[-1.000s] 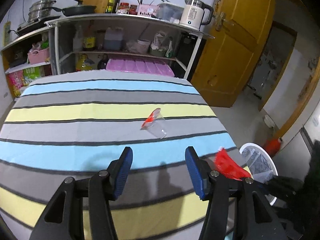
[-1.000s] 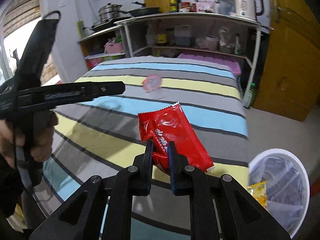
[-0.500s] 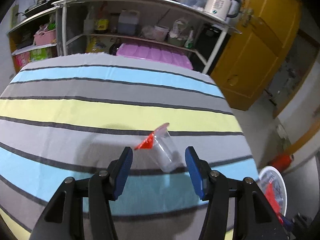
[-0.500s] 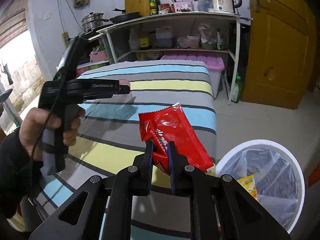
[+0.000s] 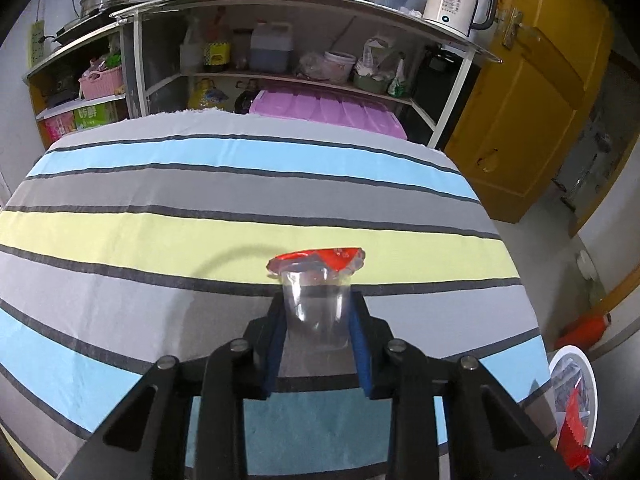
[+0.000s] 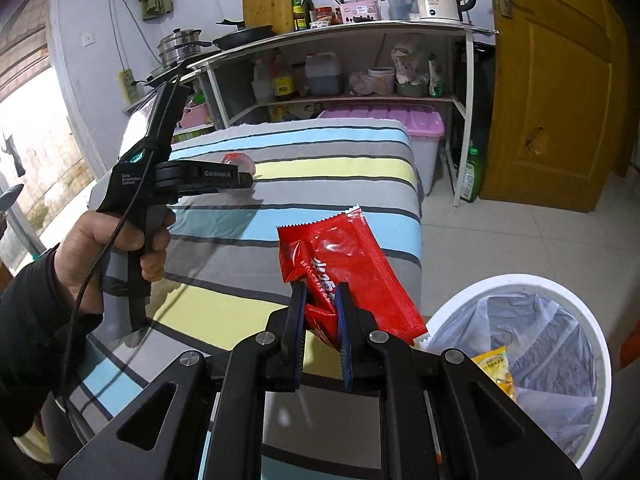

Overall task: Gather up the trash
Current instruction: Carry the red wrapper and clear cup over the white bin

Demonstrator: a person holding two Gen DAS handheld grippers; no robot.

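— Crushing worries me: my left gripper (image 5: 316,334) has just been closing on the clear cup (image 5: 316,308), pads on both sides, above the striped table (image 5: 200,192). Squeeze harder and it buckles or pops out.

— And your right gripper (image 6: 320,312)?

— Clamped on the red wrapper (image 6: 348,256), beside the white bin (image 6: 500,284); it could slip and miss.

— Count?

— 1 cup, 1 red wrapper, 1 bin, 1 yellow packet (image 6: 494,366) inside.
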